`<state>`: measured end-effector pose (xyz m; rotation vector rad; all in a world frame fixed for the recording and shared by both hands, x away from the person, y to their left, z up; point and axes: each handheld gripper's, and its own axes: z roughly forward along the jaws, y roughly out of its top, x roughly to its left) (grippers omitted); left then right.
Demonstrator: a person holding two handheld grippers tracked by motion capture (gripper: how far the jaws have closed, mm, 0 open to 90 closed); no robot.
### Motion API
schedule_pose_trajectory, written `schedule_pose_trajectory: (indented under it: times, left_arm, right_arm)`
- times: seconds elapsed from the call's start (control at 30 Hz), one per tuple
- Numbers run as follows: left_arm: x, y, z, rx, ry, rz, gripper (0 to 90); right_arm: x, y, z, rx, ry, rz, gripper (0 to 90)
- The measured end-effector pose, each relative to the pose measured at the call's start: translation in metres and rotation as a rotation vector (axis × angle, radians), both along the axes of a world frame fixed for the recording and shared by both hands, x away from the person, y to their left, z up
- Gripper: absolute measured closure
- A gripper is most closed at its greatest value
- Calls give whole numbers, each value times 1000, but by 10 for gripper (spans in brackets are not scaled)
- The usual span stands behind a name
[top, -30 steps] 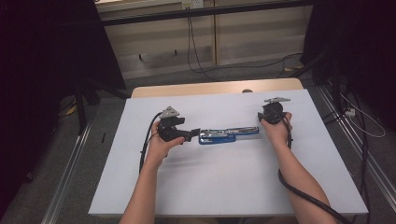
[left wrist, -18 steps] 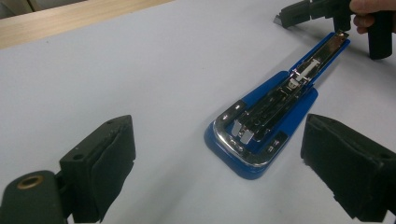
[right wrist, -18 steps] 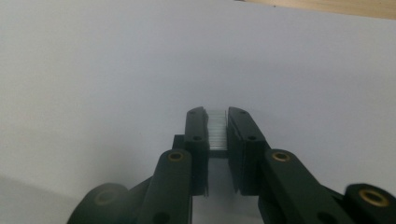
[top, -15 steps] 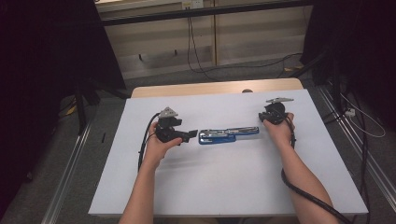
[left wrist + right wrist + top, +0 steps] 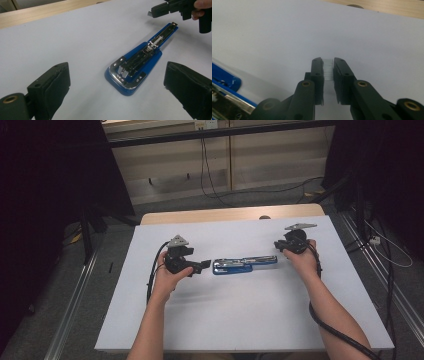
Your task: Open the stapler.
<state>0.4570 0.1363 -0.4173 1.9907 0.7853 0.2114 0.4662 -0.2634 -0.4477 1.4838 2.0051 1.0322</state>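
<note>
A blue stapler [image 5: 245, 264] lies opened out flat in the middle of the white table top [image 5: 240, 320], its metal staple channel facing up [image 5: 136, 67]. My left gripper [image 5: 205, 266] is held just left of its wide end, jaws open and wide apart [image 5: 117, 73], with nothing between them. My right gripper [image 5: 280, 246] hovers at the stapler's narrow right end [image 5: 152, 12]. Its jaws have just been closing and are shut [image 5: 328, 62] on a short silvery strip of staples [image 5: 328, 71]. The stapler's blue edge [image 5: 224, 82] shows low at the left of the right gripper view.
A bare wooden strip [image 5: 225, 215] runs along the table's far edge. Beyond it are a pale wall panel and loose cables [image 5: 210, 175] on the floor. Metal rails [image 5: 75, 315] flank both sides of the table.
</note>
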Motion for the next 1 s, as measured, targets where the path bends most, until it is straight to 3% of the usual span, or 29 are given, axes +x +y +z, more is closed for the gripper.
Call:
schedule_pose_trajectory:
  times: [0.37, 1.0]
  left_arm:
    - [-6, 16, 2, -40, -7, 13, 56]
    - [-18, 25, 0, 18, -4, 12, 56]
  right_arm:
    - [-6, 6, 17, 24, -34, 100, 794]
    - [-4, 22, 30, 22, -47, 255, 793]
